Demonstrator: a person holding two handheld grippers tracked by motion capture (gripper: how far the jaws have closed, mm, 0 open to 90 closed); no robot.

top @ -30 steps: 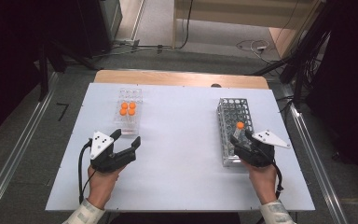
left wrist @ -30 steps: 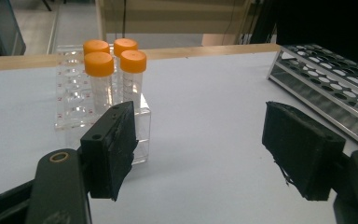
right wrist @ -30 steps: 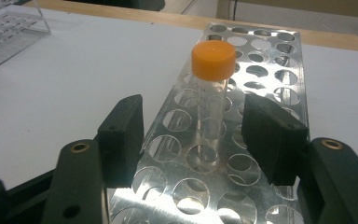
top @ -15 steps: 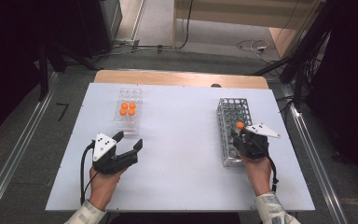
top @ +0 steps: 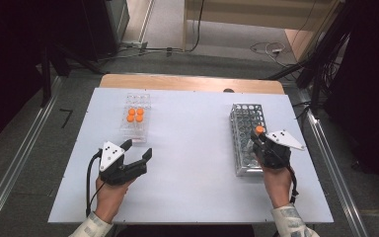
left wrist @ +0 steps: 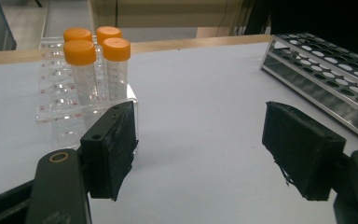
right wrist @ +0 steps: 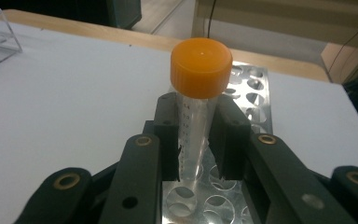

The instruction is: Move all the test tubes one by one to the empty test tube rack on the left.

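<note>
1. Right gripper view: the right gripper [right wrist: 198, 140] has just been closing its jaws, and they now press on the clear body of an orange-capped tube [right wrist: 196, 112], one pad on either side, just below the cap.
2. High view, compared with a second ago: that gripper [top: 260, 139] has crept slightly toward the metal rack [top: 244, 129] at the right of the table [top: 192, 148], and the gap that stood round the tube then is gone.
3. My reading: the grasp is now made, so the tube is ready to be lifted out of the rack. Whether its tip has already left a hole I cannot tell.
4. The tube stands over the near part of the rack, toward its right side. Its long axis runs close to upright, cap on top and narrow end down toward the holes; in the right gripper view it leans a little, the cap tipped slightly to the right.
5. Left gripper view: the left gripper [left wrist: 223, 154] has its jaws wide apart with nothing between them. It has not moved from the near left of the table.
6. Four more orange-capped tubes [left wrist: 97, 60] stand upright in the clear plastic rack [left wrist: 60, 102] at the far left, just beyond the left gripper [top: 139, 154], well apart from the metal rack.
</note>
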